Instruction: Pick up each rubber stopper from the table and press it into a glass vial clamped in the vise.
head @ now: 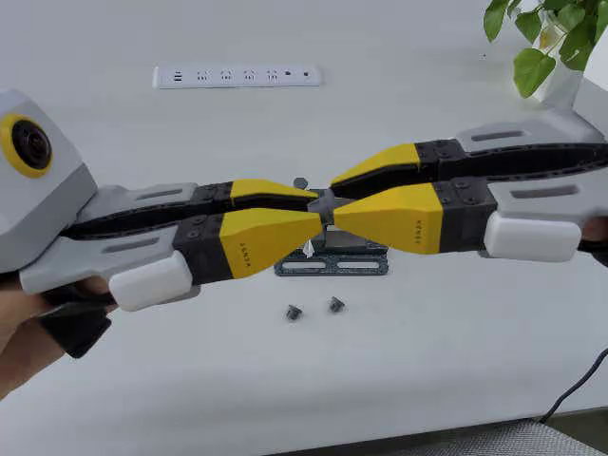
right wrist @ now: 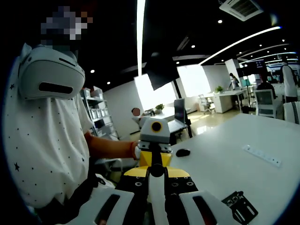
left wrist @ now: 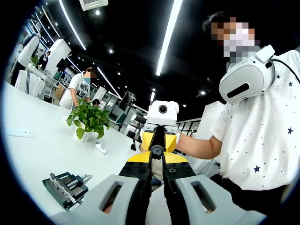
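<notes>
The desk (head: pixel 190 380) is plain white, and so is the power strip (head: pixel 237 76) by its far edge. The left gripper (head: pixel 319 207) and right gripper (head: pixel 334 205) both run from yellow jaw tips through black to pale grey bodies with white pads. The vise (head: pixel 332 264) is dark grey. A rubber stopper (head: pixel 294 312) and a second rubber stopper (head: pixel 336 304) are dark grey. The plant (head: pixel 537 43) at the far right corner is green. The person's shirt (left wrist: pixel 262 140) is white with small dark stars.
</notes>
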`<state>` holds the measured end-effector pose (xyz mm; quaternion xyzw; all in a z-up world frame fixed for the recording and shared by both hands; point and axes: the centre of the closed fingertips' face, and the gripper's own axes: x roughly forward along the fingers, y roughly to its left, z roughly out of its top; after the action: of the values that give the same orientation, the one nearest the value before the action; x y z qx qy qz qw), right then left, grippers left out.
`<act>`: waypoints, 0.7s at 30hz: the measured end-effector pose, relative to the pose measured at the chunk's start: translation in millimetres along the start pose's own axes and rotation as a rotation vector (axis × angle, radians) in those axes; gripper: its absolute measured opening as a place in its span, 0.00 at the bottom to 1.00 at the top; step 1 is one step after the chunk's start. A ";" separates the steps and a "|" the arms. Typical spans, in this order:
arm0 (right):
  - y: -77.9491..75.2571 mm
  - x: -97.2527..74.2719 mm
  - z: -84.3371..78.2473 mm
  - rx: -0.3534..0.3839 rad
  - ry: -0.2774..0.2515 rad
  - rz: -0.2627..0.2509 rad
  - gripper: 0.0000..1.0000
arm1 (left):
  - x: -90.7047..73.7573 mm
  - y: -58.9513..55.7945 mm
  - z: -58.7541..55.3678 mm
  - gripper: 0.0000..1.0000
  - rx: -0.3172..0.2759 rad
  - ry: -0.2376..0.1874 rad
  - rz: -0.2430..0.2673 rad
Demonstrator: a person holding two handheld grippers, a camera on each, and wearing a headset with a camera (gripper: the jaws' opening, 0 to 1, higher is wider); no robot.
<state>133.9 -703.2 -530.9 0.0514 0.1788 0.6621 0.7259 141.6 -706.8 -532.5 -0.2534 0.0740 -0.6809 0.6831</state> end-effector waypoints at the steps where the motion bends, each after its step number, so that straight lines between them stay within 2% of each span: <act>1: 0.1 0.0 -0.4 -0.003 0.002 0.000 0.07 | 0.4 -0.3 -0.2 0.04 -0.001 0.001 0.000; 21: 3.0 -0.6 -1.4 -0.056 0.030 0.032 0.08 | -1.4 -2.2 -0.4 0.04 -0.051 0.001 -0.029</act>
<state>130.6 -703.7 -531.2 0.0241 0.1702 0.6791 0.7136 139.4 -705.4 -532.2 -0.2713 0.0879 -0.6890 0.6663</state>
